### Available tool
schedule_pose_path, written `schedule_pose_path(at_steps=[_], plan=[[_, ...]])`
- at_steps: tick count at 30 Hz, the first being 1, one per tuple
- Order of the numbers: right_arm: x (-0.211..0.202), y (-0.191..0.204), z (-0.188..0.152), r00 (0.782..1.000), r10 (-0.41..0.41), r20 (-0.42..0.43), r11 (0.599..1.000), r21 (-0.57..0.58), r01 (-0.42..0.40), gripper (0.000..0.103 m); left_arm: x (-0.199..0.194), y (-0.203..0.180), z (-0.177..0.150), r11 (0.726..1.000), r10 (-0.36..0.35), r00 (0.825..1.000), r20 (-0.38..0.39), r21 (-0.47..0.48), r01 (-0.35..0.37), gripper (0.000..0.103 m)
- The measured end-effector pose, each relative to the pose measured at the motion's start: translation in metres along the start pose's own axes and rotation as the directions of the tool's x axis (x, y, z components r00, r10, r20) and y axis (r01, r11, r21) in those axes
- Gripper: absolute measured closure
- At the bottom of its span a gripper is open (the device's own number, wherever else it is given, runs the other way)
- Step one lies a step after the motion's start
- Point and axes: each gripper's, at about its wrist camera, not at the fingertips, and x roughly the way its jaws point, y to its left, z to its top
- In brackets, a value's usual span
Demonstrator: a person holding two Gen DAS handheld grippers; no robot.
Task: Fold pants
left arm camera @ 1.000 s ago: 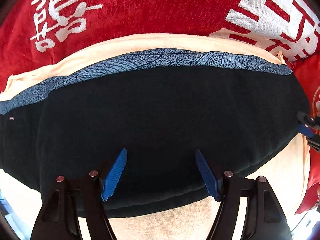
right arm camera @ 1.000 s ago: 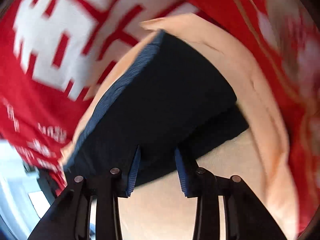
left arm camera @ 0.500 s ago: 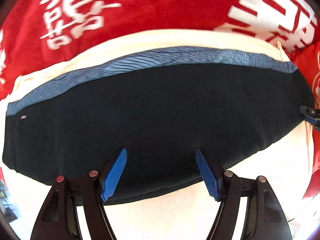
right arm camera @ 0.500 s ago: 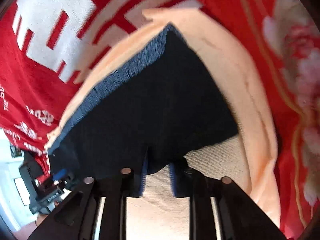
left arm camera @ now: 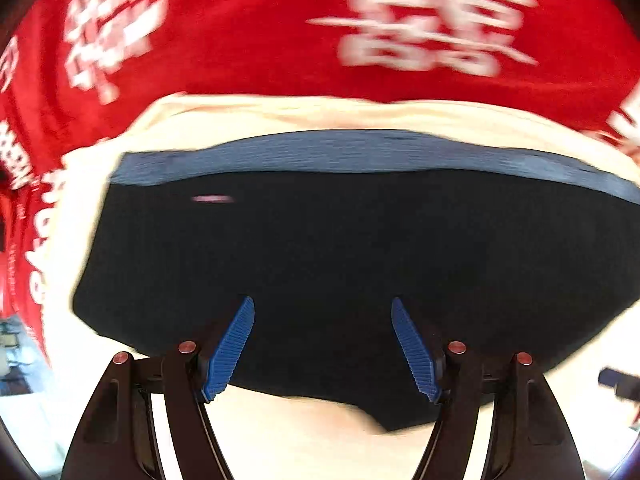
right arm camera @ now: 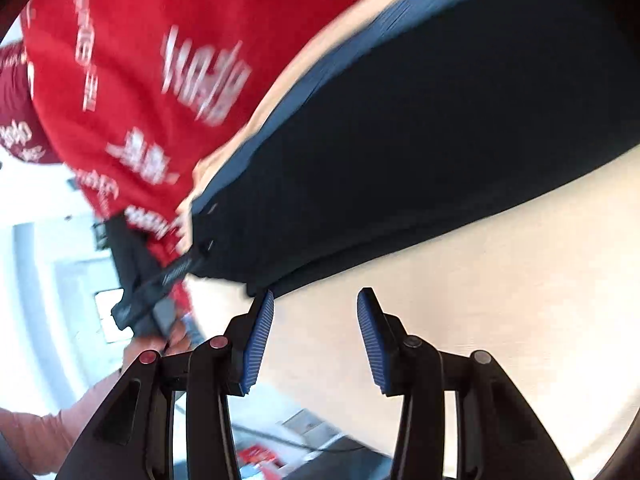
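The folded dark navy pants (left arm camera: pixel 344 256) lie flat on a cream cloth (left arm camera: pixel 304 436), their blue patterned waistband (left arm camera: pixel 360 150) at the far side. My left gripper (left arm camera: pixel 322 302) hangs over the pants' near edge, open wide, with nothing pinched between its blue pads. In the right wrist view the pants (right arm camera: pixel 420 140) stretch away to the upper right. My right gripper (right arm camera: pixel 316 292) is over bare cream cloth (right arm camera: pixel 500 300), just off the pants' near corner. Its jaws are opening and nothing is between them.
A red blanket (left arm camera: pixel 240 40) with white characters lies under the cream cloth. In the right wrist view a person's hand (right arm camera: pixel 178 340) and pink sleeve (right arm camera: pixel 36 428) hold the other black tool at the left. Bright floor and clutter show beyond the bed's edge (right arm camera: pixel 280 444).
Both views have swept sideways and blurred. The right gripper has come off the pants' corner onto the cream cloth and its jaws stand wider. The left gripper has slid along the pants, still open.
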Motion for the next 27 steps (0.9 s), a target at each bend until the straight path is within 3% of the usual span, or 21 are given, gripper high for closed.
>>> schedule_pose_path(at_steps=[2, 7, 9, 13, 14, 16, 20, 22, 25, 27], plan=[[0.04, 0.013, -0.01, 0.999, 0.035, -0.003, 0.999, 0.025, -0.034, 0.055, 0.007, 0.04, 0.001, 1.0, 0.031, 0.999, 0.015, -0.002, -0.031, 0.031], [0.084, 0.027, -0.02, 0.998, 0.06, 0.007, 0.997, 0.053, -0.06, 0.055, 0.037, 0.108, -0.001, 0.996, 0.092, 0.995, 0.028, -0.004, -0.092, 0.031], [0.093, 0.03, -0.023, 0.999, 0.053, 0.004, 0.997, 0.053, -0.053, 0.055, 0.041, 0.13, -0.013, 0.998, 0.061, 0.997, 0.04, -0.026, -0.06, 0.013], [0.112, 0.037, -0.019, 0.998, 0.057, 0.007, 0.996, 0.063, -0.058, 0.056, 0.047, 0.14, -0.021, 0.999, 0.03, 0.996, 0.078, -0.014, -0.029, 0.011], [0.118, 0.038, -0.016, 0.998, 0.059, 0.01, 0.996, 0.07, -0.06, 0.06, 0.048, 0.141, -0.022, 1.0, 0.026, 0.996, 0.088, -0.005, -0.025, 0.011], [0.124, 0.045, -0.006, 1.0, 0.008, 0.005, 0.998, 0.065, -0.008, 0.094, 0.045, 0.138, -0.021, 1.0, 0.015, 0.996, 0.092, 0.014, -0.017, 0.011], [0.109, 0.07, -0.024, 0.997, -0.074, 0.03, 0.996, -0.049, 0.075, 0.095, 0.048, 0.156, -0.03, 0.999, -0.02, 0.997, 0.079, 0.031, 0.018, 0.011], [0.117, 0.054, -0.034, 0.993, -0.114, 0.014, 0.993, 0.001, 0.114, 0.095, 0.054, 0.165, -0.038, 0.999, -0.04, 0.996, 0.075, 0.031, 0.038, 0.011], [0.12, 0.034, -0.041, 0.998, -0.056, 0.028, 0.993, 0.102, 0.053, 0.095, 0.056, 0.165, -0.042, 0.998, -0.042, 0.996, 0.084, 0.044, 0.039, 0.011], [0.115, 0.039, -0.042, 0.997, -0.071, 0.013, 0.994, 0.08, 0.07, 0.092, 0.054, 0.163, -0.043, 0.998, -0.031, 0.996, 0.081, 0.055, 0.026, 0.011]])
